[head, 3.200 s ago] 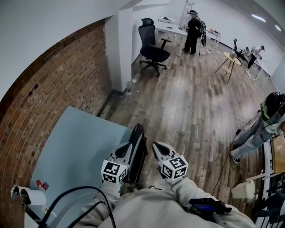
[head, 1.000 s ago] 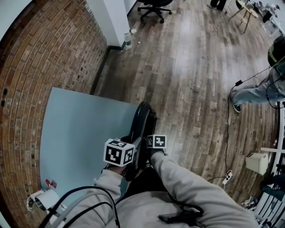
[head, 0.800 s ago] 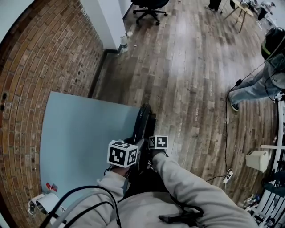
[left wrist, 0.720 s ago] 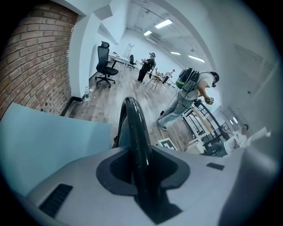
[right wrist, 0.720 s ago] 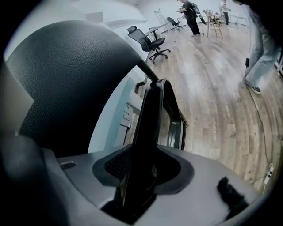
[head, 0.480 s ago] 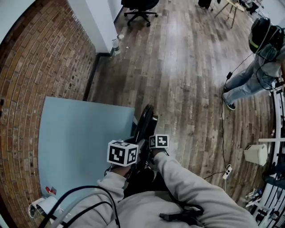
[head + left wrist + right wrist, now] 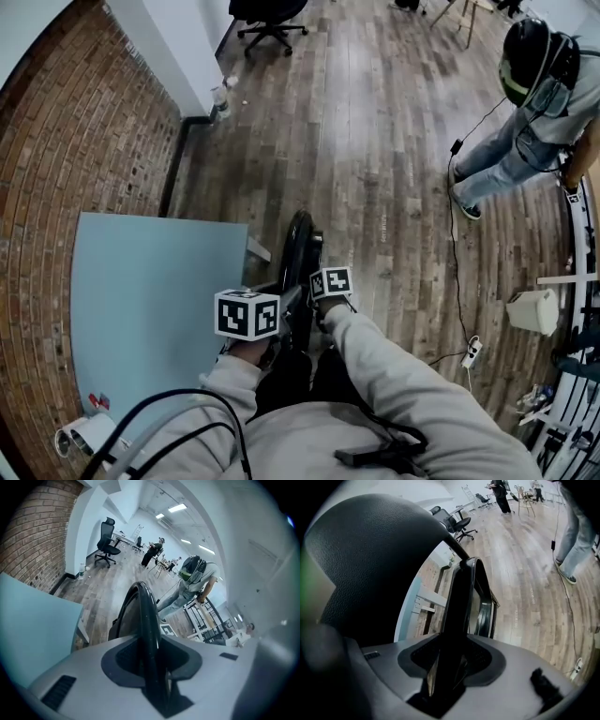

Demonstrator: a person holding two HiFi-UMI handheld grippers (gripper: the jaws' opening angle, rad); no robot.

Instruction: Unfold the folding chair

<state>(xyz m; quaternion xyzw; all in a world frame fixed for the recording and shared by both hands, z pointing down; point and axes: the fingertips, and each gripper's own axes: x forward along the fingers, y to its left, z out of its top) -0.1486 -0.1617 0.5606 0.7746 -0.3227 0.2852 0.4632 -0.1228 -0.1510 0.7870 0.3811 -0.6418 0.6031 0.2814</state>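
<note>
Both tools and the chair now stand clear of the desk's edge, where a second ago the chair's top sat against it. Nearest, the left tool (image 7: 151,665) has a glossy black tube of the folded black metal folding chair (image 7: 299,242) between its jaws. They are opening, though the pads look to be touching the tube still. Just beside it, the right tool (image 7: 446,667) is partly closed on a flat black bar of the same frame, pads pressed to its sides. The chair's black textured padded panel (image 7: 370,559) fills the left of the right gripper view. The chair is folded flat and stands upright on edge between the two tools, over the grey-brown wooden plank floor (image 7: 375,141). To its left lies the light blue desk (image 7: 150,281), apart from the chair. Beyond the desk runs the red brick wall (image 7: 84,122). Farther right, a person in a dark helmet, grey top and jeans (image 7: 525,112) stands on the floor. At the far end sits a black wheeled office chair (image 7: 267,11).
</note>
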